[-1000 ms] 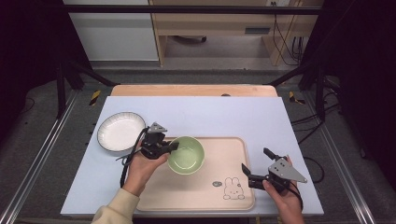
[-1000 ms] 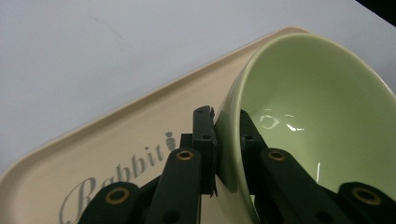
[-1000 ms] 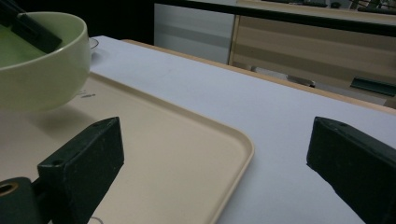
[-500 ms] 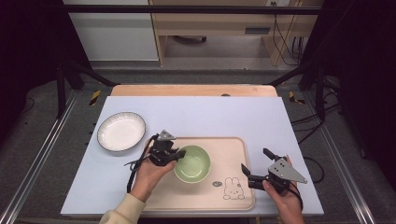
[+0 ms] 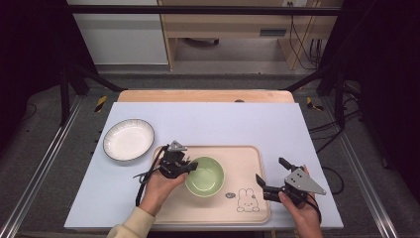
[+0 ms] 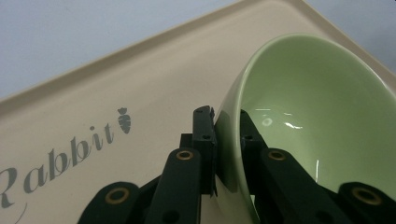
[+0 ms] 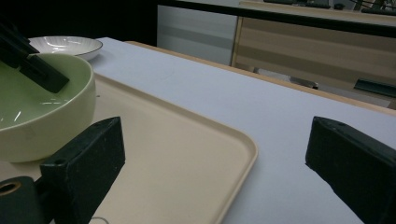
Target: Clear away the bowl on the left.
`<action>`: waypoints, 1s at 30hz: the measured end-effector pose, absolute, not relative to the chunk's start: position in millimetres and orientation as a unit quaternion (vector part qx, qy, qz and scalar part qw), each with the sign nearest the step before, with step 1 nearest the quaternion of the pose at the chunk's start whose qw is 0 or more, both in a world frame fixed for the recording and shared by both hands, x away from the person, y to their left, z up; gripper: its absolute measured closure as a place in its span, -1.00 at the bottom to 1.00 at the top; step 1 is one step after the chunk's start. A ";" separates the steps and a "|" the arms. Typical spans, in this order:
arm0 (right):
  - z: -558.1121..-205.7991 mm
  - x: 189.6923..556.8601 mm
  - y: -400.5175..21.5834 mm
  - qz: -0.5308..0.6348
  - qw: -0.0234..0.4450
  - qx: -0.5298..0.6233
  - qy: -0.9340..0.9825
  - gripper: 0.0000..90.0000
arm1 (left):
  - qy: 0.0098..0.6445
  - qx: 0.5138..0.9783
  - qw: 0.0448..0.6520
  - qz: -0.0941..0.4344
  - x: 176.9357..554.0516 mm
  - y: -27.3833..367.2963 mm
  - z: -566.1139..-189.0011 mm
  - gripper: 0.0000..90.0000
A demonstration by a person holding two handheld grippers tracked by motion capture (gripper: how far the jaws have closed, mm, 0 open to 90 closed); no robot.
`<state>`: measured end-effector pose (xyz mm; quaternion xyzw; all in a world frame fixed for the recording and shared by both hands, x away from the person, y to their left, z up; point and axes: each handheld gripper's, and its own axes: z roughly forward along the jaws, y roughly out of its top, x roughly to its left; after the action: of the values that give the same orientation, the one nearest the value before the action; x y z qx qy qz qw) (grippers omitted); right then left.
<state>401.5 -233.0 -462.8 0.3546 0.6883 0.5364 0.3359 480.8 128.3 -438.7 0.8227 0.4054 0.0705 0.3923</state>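
Between the left hand-held gripper's [image 6: 227, 140] jaws, green bowl's [image 6: 317, 121] rim.

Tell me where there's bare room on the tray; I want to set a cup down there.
The tray is bare along its far edge and in its far right corner, between the green bowl and the right gripper. The near left is crowded: the left gripper clamps the bowl's rim there. The rabbit print sits near right.

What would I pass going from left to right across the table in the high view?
Round white plate with a dark rim → left gripper → pale green ceramic bowl → grey rabbit drawing on the beige tray → right gripper.
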 end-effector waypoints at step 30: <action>-463.5 402.0 -231.6 0.538 0.330 0.348 0.694 -0.89 | 0.430 0.811 0.397 0.005 488.4 134.9 -448.2 0.82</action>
<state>402.0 -231.6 -463.5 0.3479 0.6935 0.5378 0.3297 488.4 134.9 -448.2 0.8109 0.4299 0.0053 0.3970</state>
